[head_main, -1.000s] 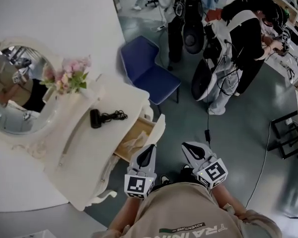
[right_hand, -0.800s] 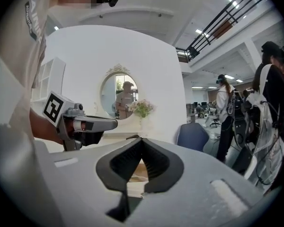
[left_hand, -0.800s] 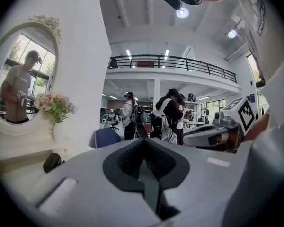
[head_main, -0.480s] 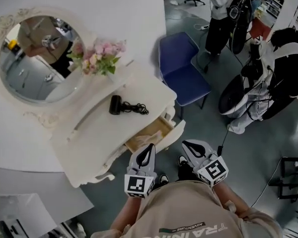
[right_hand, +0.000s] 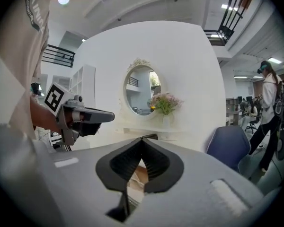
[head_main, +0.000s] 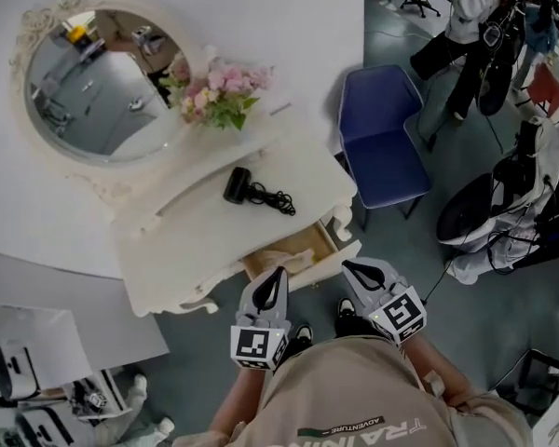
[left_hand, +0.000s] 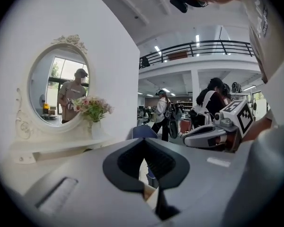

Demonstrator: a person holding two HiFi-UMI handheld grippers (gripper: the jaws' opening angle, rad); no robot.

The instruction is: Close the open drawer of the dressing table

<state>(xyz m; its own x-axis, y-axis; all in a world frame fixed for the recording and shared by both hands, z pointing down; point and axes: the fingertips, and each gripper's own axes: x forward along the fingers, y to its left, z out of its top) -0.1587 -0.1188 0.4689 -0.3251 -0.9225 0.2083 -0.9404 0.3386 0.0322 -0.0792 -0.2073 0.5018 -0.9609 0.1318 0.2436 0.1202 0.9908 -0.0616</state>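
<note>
The white dressing table (head_main: 191,236) stands ahead of me, its drawer (head_main: 309,240) pulled out toward me at the table's right end. Something pale lies inside, and the white front panel (head_main: 347,252) faces the grippers. In the head view my left gripper (head_main: 278,274) hovers just short of the drawer's front, shut and holding nothing. My right gripper (head_main: 350,266) is shut and empty beside the front panel's right part. The left gripper view shows the left gripper (left_hand: 145,141) with jaws together, and the right gripper (right_hand: 141,139) likewise.
An oval mirror (head_main: 102,87), pink flowers (head_main: 219,96) and a black hair dryer (head_main: 238,185) with its cord are on the table. A blue chair (head_main: 384,138) stands to the table's right. People and equipment (head_main: 503,203) crowd the far right. A white surface (head_main: 37,343) lies lower left.
The head view has swung so the table and drawer now sit centred ahead of the grippers instead of off to the left. Both grippers keep their place near my body, still shut.
</note>
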